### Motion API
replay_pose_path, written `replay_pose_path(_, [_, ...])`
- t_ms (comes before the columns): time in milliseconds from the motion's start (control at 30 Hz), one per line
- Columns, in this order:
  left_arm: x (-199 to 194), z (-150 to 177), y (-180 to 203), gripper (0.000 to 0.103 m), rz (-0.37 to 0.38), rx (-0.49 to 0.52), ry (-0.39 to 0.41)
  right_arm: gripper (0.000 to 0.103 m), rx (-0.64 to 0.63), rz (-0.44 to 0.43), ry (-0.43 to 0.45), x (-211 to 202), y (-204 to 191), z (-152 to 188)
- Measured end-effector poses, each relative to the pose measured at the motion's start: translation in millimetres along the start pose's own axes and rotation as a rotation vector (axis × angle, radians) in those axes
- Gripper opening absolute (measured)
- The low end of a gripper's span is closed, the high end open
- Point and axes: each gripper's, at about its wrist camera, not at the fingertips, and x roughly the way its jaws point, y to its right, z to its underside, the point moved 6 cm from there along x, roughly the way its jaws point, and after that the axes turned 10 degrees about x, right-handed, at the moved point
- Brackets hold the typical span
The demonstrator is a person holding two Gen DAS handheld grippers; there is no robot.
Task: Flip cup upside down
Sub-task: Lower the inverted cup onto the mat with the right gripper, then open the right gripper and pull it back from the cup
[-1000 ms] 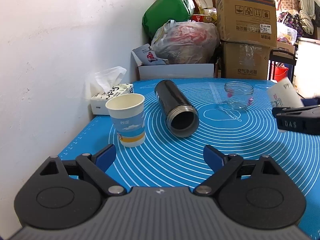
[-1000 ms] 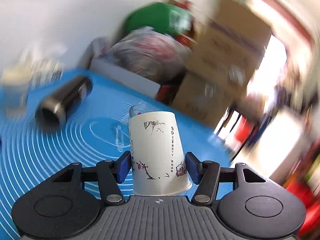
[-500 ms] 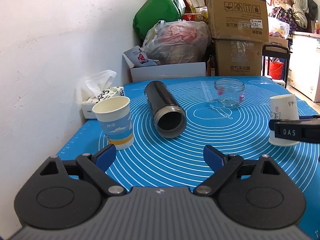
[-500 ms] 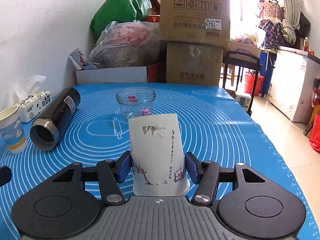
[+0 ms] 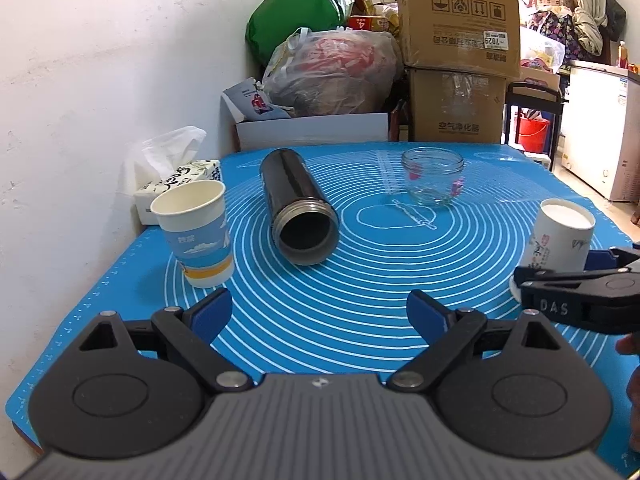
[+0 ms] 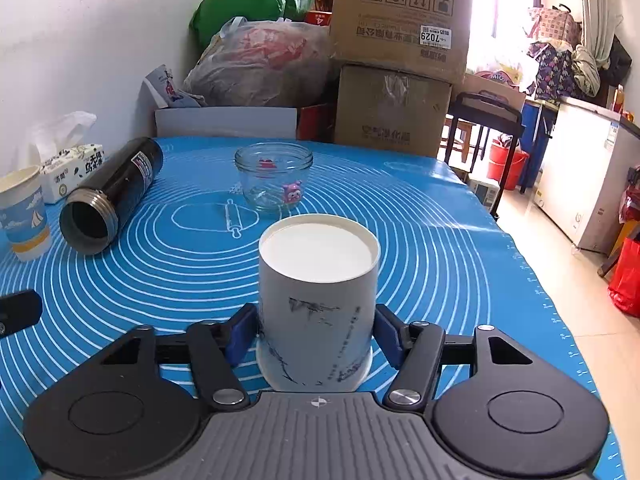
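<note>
A white paper cup (image 6: 318, 300) with ink drawings stands upside down on the blue mat (image 6: 440, 240), its flat base up. My right gripper (image 6: 316, 334) is shut on it, a blue pad on each side near its rim. The cup also shows at the right edge of the left wrist view (image 5: 560, 236), with the right gripper (image 5: 580, 300) around it. My left gripper (image 5: 320, 312) is open and empty over the mat's near side. A second paper cup (image 5: 196, 232) with a blue and yellow print stands upright just ahead of its left finger.
A black flask (image 5: 298, 208) lies on its side mid-mat, mouth toward me. A glass jar (image 5: 432, 180) stands behind it. A tissue box (image 5: 176, 184) sits by the white wall on the left. Cardboard boxes (image 5: 456, 60) and bags stand behind the table.
The right gripper has brought the white cup from tilted in the air down onto the mat, base up. The view now looks down on the cup. The left gripper has hardly moved.
</note>
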Motion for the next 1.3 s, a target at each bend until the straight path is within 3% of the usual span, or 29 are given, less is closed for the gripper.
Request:
replay_pose_path(200, [-8,-3,2,0.093,0.015,0.008,0.006,0.082,-0.002,-0.022,0.002,-13,0,1])
replay_pose_path(267, [-14,-5,2,0.093,0.013,-0.003,0.01,0.089,-0.001,-0.033,0.002,-21,2,-1])
replay_pose_path(333, [-20,-7,3,0.093,0.031,-0.018,0.01,0.103,0.006,-0.043,0.0,-32,4,-3])
replay_pose_path(667, [-51,0,10,0.093,0.074,-0.028,-0.04,0.103,0.033,-0.065,-0.032,-96,19,-7])
replay_pose_path(900, [-71,16,20,0.093,0.1,-0.013,-0.059,0.103,0.041,-0.059,0.005,-134,24,5])
replay_pose_path(1300, [-91,37,37,0.093,0.115,0.001,-0.06,0.103,0.06,-0.046,0.015,-163,31,36])
